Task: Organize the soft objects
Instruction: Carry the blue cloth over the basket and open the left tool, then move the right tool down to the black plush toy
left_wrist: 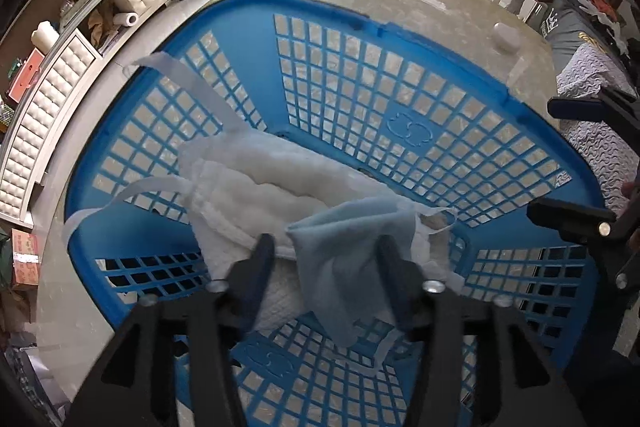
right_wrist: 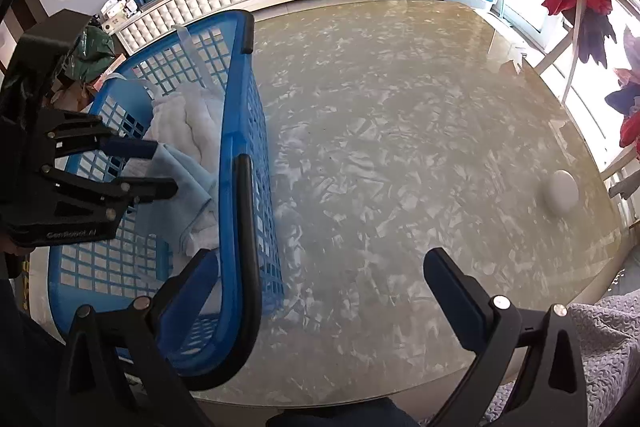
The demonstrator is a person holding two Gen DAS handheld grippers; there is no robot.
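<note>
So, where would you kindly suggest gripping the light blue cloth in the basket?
Pinch the light blue cloth at its raised, crumpled middle fold, coming straight down from above: it lies loose on the white towel, and the blue basket walls block sideways approaches.

blue basket (left_wrist: 400,23) near rim cut off

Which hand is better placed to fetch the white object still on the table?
Right. The right gripper hangs open over the bare table on the white object's side; the left gripper is down in the blue basket over the light blue cloth.
</note>
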